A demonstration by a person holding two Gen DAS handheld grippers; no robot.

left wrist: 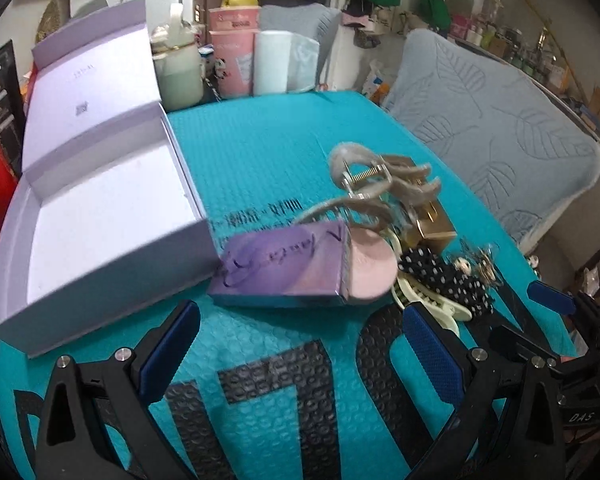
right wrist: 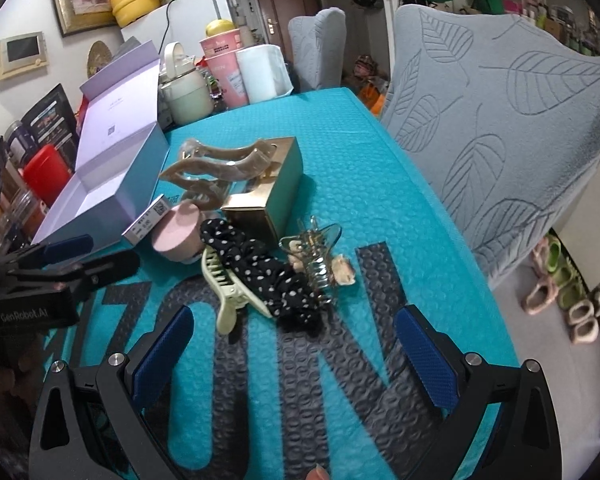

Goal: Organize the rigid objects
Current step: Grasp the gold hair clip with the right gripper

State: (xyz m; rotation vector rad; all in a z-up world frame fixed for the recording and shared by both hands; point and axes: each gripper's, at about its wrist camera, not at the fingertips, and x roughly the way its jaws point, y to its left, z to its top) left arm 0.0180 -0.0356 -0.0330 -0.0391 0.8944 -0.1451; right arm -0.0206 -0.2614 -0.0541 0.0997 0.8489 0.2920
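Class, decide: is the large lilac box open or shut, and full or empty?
Open and empty: the lilac box has its lid folded back, and its white floor is bare.

Table's wearing a teal bubble-wrap cover (right wrist: 360,168) with big black letters. Sitting on it: an open lilac box (left wrist: 100,216) at 10 o'clock, and a purple box (left wrist: 280,268), gold box (right wrist: 272,192) and hair clips (right wrist: 236,296) bunching up around center.
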